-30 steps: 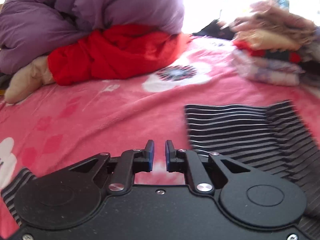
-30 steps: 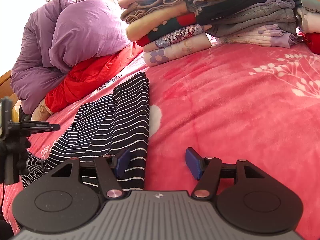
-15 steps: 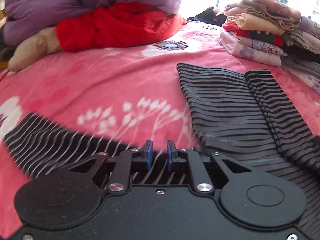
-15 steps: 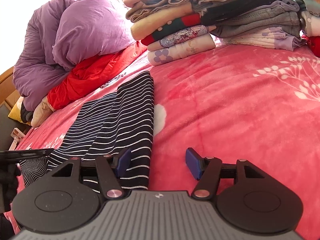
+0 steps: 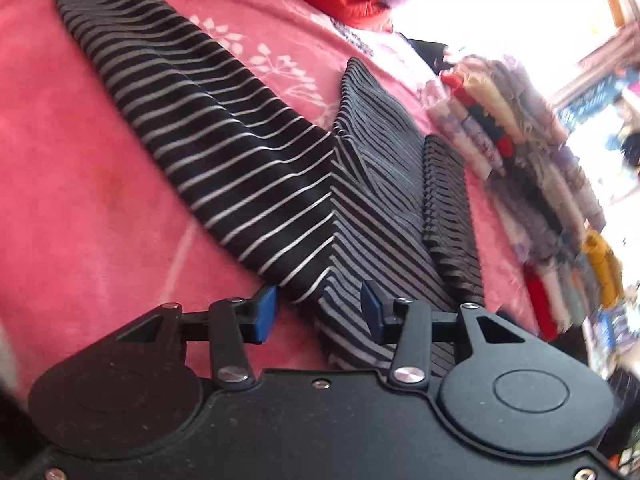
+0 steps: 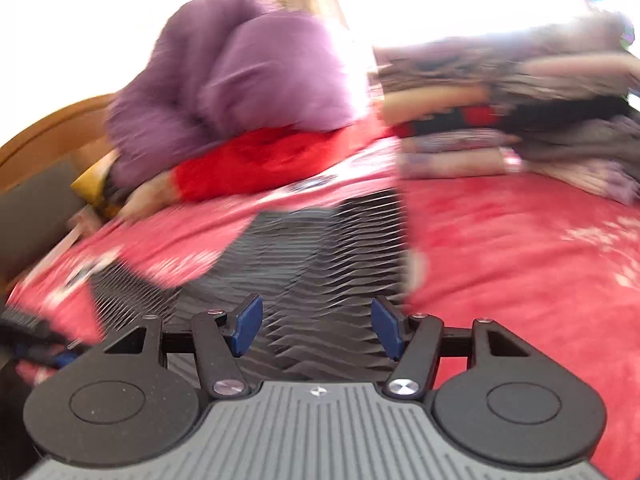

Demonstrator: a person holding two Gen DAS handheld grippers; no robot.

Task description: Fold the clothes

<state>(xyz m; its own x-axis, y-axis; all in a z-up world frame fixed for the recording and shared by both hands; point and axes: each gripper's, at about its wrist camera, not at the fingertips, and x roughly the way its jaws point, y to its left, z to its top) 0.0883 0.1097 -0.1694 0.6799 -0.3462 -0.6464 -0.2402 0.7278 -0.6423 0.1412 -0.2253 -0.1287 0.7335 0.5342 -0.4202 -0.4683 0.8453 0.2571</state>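
A black garment with thin white stripes [image 5: 248, 168] lies flat on the pink floral blanket [image 5: 72, 184], one sleeve reaching to the upper left. My left gripper [image 5: 318, 312] is open and empty, just above the garment near where the sleeve meets the body. In the right wrist view the same striped garment [image 6: 320, 264] lies ahead, blurred by motion. My right gripper [image 6: 316, 326] is open and empty, low over the garment's near edge. The left gripper shows faintly at the right wrist view's far left edge [image 6: 36, 340].
A stack of folded clothes [image 6: 520, 128] stands at the back right of the bed, also in the left wrist view [image 5: 532, 168]. A purple duvet [image 6: 240, 80] and a red garment [image 6: 260, 160] are heaped at the back. A wooden headboard [image 6: 48, 136] is at left.
My left gripper has opened from shut and swung over the striped sleeve, tilting its view. My right gripper has moved left over the striped garment, staying open.
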